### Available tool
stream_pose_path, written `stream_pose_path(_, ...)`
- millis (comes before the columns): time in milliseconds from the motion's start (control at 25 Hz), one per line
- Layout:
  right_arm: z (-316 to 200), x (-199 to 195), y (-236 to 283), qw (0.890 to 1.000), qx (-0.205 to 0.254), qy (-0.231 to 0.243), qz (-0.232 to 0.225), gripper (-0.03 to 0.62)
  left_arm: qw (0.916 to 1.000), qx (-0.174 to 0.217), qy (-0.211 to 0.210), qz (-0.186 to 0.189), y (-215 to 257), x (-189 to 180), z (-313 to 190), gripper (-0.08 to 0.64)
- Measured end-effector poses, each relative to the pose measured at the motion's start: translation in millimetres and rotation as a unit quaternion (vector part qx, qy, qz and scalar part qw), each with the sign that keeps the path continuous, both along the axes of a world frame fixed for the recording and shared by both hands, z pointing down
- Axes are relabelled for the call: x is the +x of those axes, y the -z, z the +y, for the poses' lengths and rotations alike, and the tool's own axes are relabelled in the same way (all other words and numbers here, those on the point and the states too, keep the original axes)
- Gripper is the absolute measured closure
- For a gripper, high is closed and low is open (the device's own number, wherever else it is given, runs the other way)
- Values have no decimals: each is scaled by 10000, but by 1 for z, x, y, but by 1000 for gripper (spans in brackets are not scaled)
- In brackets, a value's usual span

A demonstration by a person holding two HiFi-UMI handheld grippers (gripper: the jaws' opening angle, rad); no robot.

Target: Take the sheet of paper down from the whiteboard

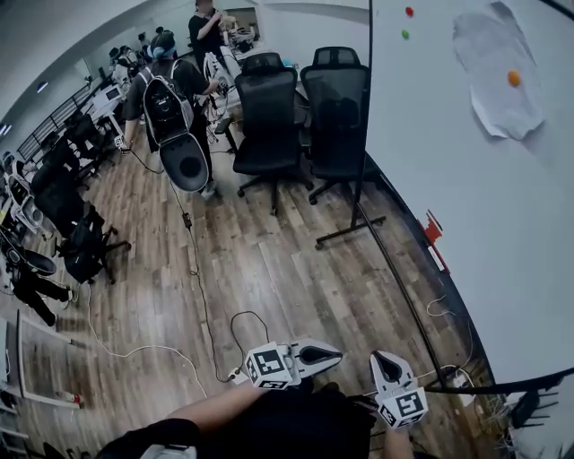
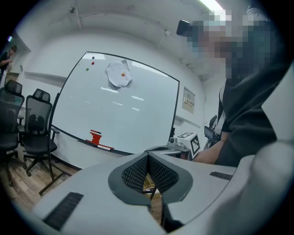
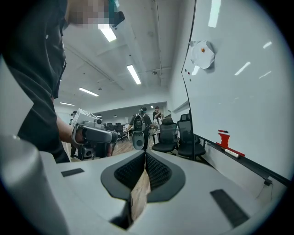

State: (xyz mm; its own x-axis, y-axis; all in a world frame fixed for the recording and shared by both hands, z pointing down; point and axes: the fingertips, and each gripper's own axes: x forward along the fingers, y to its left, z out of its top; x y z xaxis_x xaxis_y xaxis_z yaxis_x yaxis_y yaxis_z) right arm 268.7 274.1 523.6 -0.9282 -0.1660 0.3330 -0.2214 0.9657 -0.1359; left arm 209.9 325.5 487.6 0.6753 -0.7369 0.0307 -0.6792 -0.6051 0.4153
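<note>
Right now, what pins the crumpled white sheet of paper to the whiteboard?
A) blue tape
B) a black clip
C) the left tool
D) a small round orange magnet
D: a small round orange magnet sits on the crumpled white sheet of paper, high on the whiteboard.

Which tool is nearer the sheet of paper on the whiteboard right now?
Right. The right tool sits low, nearer the whiteboard; the left tool is beside it, farther from the sheet of paper.

The sheet of paper (image 1: 498,72) hangs high on the whiteboard (image 1: 502,233), pinned under one magnet (image 1: 514,78). Two more magnets (image 1: 409,12) sit on the whiteboard nearer its far edge, where two office chairs (image 1: 338,116) stand. The left hand-held gripper (image 1: 332,353) and right hand-held gripper (image 1: 386,360) are low, in front of the whiteboard and well apart from it.
</note>
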Motion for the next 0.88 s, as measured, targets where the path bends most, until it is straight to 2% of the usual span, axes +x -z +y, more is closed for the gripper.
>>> stream_pose_path(320, -14, -10, -7, 9992, 53, -265, 298, 572, 9991, 254, -320, 63, -4, -15, -29, 549)
stream_pose_path(600, -51, -68, -13, 9982, 217, -453, 339, 572, 9989, 290, -347, 132, -19, -82, -71, 549)
stream_pose_path(880, -91, -121, 5, 9933, 555, -838, 564, 572, 9939, 577, -840, 412, -11, -134, -130, 549)
